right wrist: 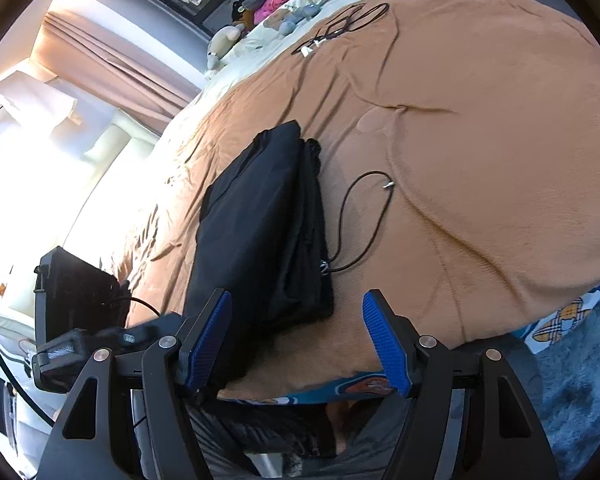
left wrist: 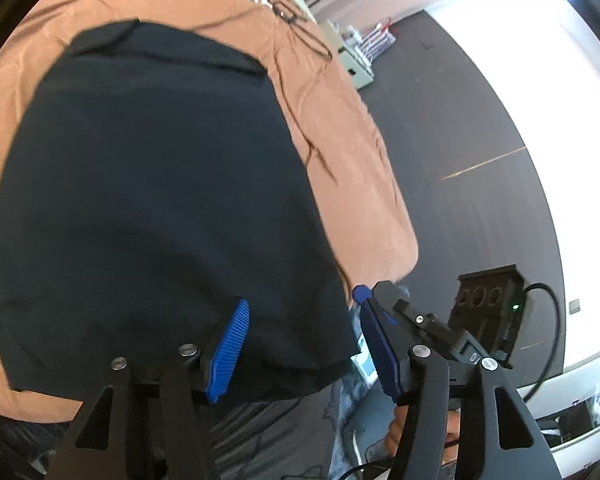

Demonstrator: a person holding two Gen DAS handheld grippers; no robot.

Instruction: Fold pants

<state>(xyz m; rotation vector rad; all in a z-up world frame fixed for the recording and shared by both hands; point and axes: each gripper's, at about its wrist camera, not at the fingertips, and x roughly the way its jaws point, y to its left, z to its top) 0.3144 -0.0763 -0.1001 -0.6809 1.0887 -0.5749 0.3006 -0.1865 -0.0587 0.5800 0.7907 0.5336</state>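
Dark navy pants (left wrist: 160,200) lie folded into a thick rectangle on the brown blanket (left wrist: 340,128) of a bed. My left gripper (left wrist: 300,300) is open over the pants' near right corner; its left pad (left wrist: 228,348) is over the cloth and its right pad (left wrist: 380,352) is just off the edge. In the right wrist view the folded pants (right wrist: 260,232) run away from me as a long stack. My right gripper (right wrist: 297,298) is open at their near end, and no pad presses on the cloth.
A black cable (right wrist: 352,216) lies on the blanket (right wrist: 480,160) beside the pants, with more cables (right wrist: 348,20) farther back. Stuffed toys (right wrist: 284,4) sit at the bed's head. The bed edge and dark floor (left wrist: 460,140) are on the right. A person's legs are below the grippers.
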